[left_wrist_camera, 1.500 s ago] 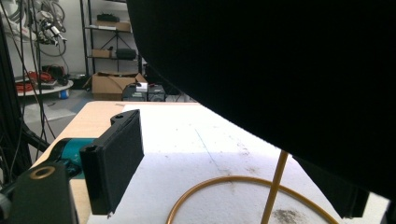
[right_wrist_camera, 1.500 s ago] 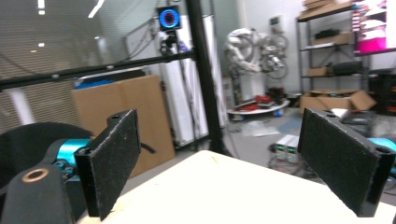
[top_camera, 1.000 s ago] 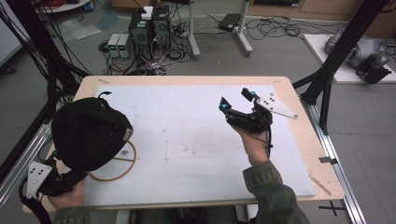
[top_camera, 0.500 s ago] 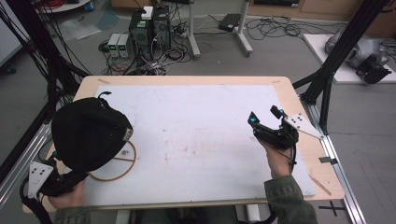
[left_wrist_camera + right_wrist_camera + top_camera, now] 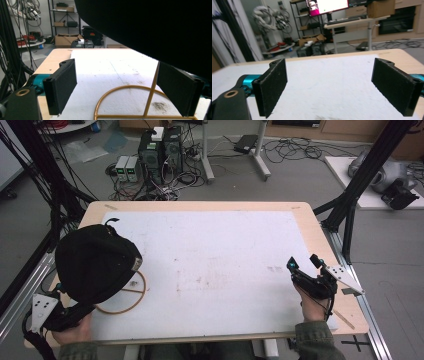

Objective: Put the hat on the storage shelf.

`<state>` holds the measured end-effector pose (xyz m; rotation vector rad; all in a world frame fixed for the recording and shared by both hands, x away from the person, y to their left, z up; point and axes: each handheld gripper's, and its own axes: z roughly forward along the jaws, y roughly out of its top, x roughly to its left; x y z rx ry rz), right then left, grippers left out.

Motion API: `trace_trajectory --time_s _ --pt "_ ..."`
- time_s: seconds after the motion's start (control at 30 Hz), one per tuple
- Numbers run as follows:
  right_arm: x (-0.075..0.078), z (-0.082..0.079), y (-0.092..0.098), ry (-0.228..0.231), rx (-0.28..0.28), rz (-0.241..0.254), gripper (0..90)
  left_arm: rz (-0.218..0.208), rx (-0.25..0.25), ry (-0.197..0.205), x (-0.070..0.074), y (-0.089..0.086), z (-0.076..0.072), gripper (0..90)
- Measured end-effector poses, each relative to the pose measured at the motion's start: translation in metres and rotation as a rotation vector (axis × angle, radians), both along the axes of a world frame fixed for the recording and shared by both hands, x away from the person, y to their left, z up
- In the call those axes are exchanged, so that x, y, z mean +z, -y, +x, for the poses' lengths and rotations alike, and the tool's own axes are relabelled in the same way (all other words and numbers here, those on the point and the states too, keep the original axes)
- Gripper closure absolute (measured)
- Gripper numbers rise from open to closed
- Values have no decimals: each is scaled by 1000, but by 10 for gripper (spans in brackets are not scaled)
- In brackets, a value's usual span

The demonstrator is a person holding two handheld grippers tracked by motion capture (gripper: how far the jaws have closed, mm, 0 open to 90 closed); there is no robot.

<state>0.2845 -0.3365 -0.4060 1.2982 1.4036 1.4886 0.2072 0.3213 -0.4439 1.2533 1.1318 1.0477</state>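
The high view shows a black cap (image 5: pixel 95 265) over a wooden ring (image 5: pixel 122 295) at the worktop's (image 5: pixel 225 255) left edge. The left gripper (image 5: pixel 122 87) straddles the ring, fingers wide. The right gripper (image 5: pixel 306 270), also wide, hovers near the right edge.

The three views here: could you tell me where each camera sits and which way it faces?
High view: above the person's side, looking forward and down at the table; forearms, left gripper, right gripper.
Left gripper view: on the left gripper, low, along its parted jaws; black hat overhead, wooden hoop stand between.
Right gripper view: on the right gripper, across the white mat.
Shared: hat, stand, mat.
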Motion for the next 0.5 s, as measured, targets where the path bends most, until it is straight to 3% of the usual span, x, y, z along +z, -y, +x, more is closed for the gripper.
trace_trajectory --time_s 0.23,0.5 --pt "-11 -4 3 4 -60 -119 127 -1 24 3 -1 -1 -1 172" --pt "-22 -6 1 -2 -76 -148 127 -6 29 12 0 -2 -3 172"
